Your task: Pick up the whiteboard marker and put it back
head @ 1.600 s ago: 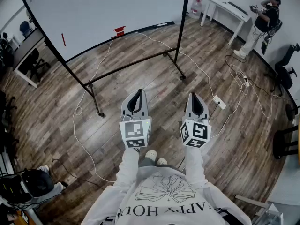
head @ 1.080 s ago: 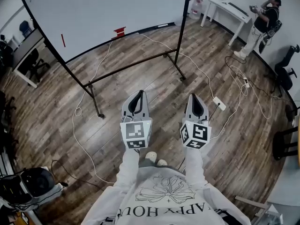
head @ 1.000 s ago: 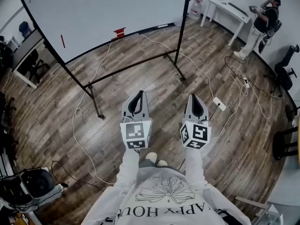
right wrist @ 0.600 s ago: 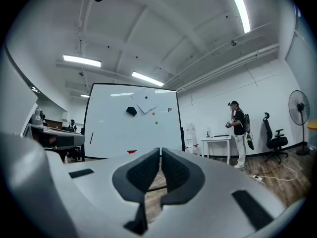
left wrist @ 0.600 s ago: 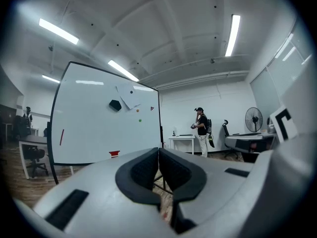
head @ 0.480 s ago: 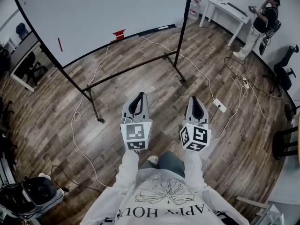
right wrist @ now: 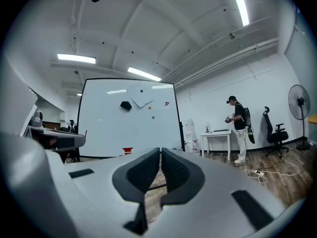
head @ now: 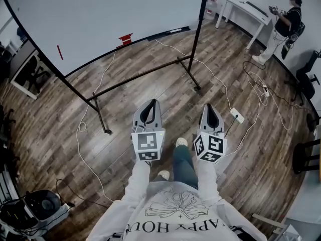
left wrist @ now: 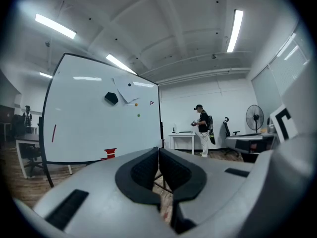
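Whiteboard (head: 110, 19) on black stand ahead of me, above wood floor (head: 60, 114). My left tool (head: 151, 104) and right tool (head: 210, 108) side by side, both clenched, nothing between jaws. Slim red whiteboard marker (head: 59, 52) on board's left part, well apart from both tools.

whiteboard (head: 100, 19) drawn nearer, jeans leg (head: 181, 162) and shoe (head: 181, 142) now stepped forward between left tongs (head: 152, 103) and right tongs (head: 209, 106)
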{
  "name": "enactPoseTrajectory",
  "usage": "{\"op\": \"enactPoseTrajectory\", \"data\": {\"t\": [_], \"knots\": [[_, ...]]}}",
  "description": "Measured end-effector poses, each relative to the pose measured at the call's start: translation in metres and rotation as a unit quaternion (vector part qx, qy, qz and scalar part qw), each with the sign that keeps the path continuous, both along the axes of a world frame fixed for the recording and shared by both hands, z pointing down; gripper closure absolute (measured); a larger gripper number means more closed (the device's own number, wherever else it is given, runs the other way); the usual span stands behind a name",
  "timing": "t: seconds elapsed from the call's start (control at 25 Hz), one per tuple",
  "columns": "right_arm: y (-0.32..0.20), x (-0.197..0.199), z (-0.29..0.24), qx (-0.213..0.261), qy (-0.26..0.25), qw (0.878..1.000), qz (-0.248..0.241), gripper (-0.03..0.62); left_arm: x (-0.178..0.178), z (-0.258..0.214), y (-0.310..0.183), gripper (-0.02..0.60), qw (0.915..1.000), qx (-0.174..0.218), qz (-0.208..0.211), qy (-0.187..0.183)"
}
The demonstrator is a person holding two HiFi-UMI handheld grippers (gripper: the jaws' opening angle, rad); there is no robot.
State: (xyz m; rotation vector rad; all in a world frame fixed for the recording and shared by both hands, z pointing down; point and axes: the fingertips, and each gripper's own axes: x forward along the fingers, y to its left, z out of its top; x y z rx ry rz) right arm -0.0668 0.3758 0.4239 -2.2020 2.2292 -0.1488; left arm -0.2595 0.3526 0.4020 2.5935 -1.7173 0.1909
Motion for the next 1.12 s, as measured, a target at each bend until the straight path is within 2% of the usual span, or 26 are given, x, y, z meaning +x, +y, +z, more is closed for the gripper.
{"op": "enactPoseTrajectory", "data": {"t": [0.68, 0.88, 1.12], "knots": [[-0.223, 0.087, -0.027, 0.025, 0.007, 0.998, -0.057, 0.591, 0.098, -0.024, -0.198, 0.575, 0.999, 0.022, -0.039, -0.005], [-0.266, 0.112, -0.023, 0.025, 0.0, 0.997, -0.067, 0.591, 0.125, -0.018, -0.238, 0.575, 0.9988, 0.018, -0.044, -0.012], [-0.306, 0.131, -0.008, 0.007, -0.005, 0.998, -0.069, 0.591, 0.141, -0.009, -0.279, 0.575, 0.9987, 0.003, -0.048, -0.018]]}}
